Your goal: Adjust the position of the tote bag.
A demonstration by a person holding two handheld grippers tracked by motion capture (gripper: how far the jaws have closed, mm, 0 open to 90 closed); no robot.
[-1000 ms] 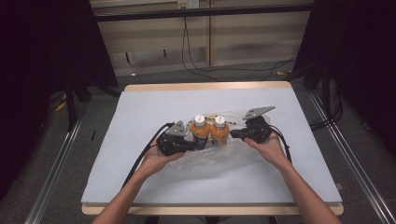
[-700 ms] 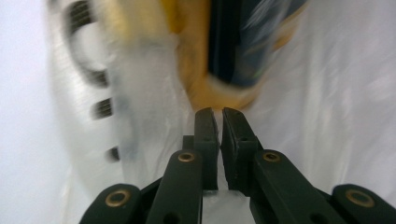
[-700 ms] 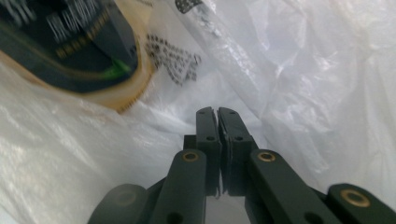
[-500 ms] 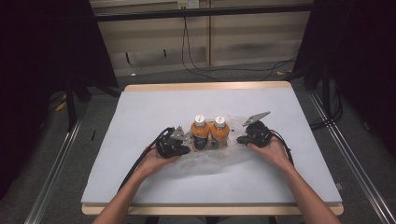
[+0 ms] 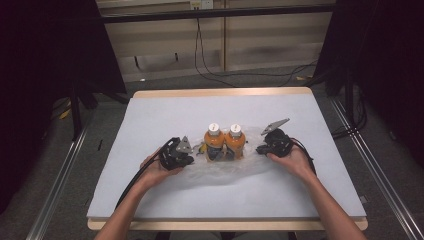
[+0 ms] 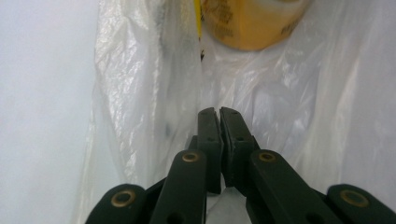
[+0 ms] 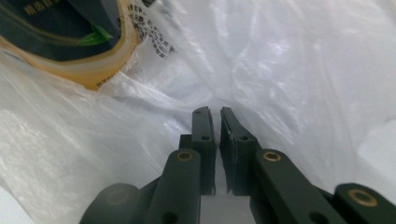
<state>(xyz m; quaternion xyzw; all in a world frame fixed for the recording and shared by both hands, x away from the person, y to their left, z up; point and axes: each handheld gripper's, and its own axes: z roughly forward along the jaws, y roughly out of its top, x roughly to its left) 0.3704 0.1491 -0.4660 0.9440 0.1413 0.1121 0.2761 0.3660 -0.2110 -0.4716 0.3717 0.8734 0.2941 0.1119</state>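
Observation:
Two orange bottles with white caps, one (image 5: 214, 141) beside the other (image 5: 235, 140), stand upright at mid-table on a clear plastic bag (image 5: 220, 169). My left gripper (image 5: 193, 151) lies just left of them, my right gripper (image 5: 259, 149) just right, both low on the table. In the left gripper view the jaws (image 6: 218, 113) are shut with the bag's film (image 6: 140, 93) gathered at them, and a bottle base (image 6: 252, 23) sits ahead. The right gripper (image 7: 214, 113) is likewise shut on film (image 7: 289, 70), with a labelled bottle (image 7: 70, 37) at upper left.
A pale sheet covers the wooden table (image 5: 150, 115), and its edges lie well away from the work. Cables trail from both grippers toward the person's forearms. Dark stands and floor cables lie beyond the far edge.
Both grippers have drawn outward from the bottles and slightly toward the person, and the bag is spread wider between them. The bottles have stayed upright in place.

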